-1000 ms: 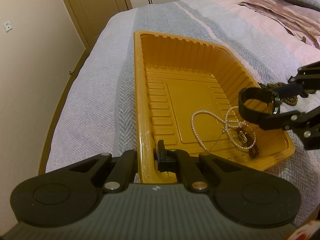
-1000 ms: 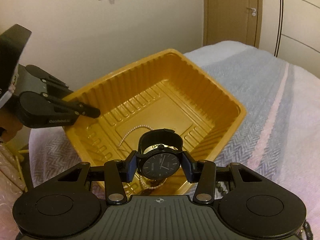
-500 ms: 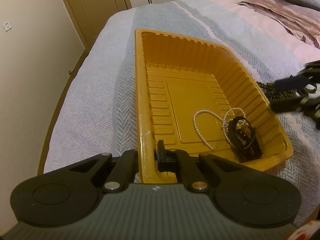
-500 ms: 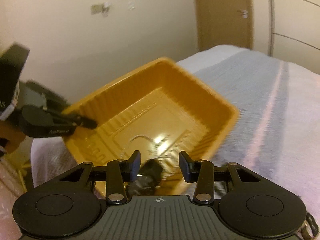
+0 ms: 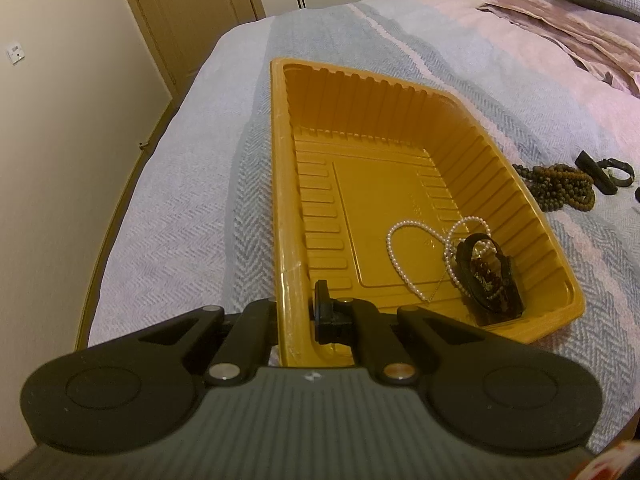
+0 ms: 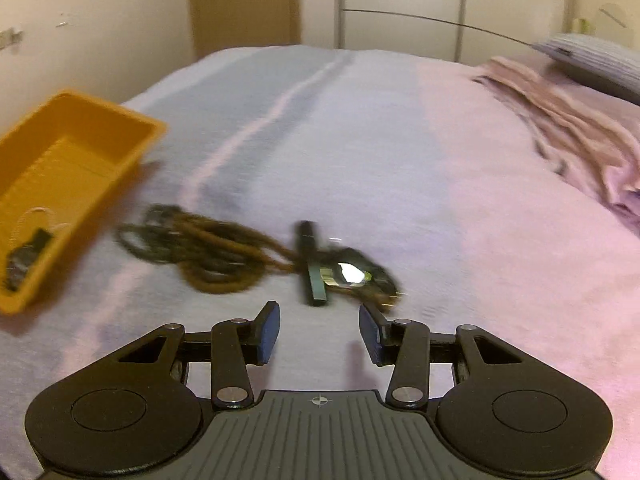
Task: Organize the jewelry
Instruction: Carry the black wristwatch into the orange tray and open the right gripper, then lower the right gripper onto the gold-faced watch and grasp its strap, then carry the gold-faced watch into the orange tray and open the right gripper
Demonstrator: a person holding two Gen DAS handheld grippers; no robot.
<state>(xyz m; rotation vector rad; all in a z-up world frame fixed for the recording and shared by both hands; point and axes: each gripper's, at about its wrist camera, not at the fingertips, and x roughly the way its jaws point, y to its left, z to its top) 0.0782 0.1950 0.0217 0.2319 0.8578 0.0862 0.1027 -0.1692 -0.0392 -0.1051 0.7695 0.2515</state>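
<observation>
An orange plastic tray point(image 5: 280, 160) lies on the bed, and my left gripper point(image 5: 294, 316) is shut on its near wall, one finger outside and one inside. In the tray's near right corner lie a pearl necklace point(image 5: 396, 256) and a black watch point(image 5: 488, 280). My right gripper point(image 6: 319, 328) is open with nothing between its blue pads. It hovers over the bedspread just short of a second dark watch point(image 6: 344, 272) and a brown bead necklace point(image 6: 216, 256). Both lie right of the tray point(image 6: 132, 124). The right wrist view is motion-blurred.
A striped grey and pink bedspread point(image 6: 400, 160) covers the bed. A folded pink blanket point(image 6: 568, 128) and a pillow point(image 6: 592, 56) lie at the far right. The bed's left edge point(image 5: 120, 216) drops beside a wall. A door point(image 6: 244, 4) stands behind.
My right gripper opened and let the black watch fall into the tray. It then swung right, away from the tray, to the bead necklace and second watch. The left gripper kept still.
</observation>
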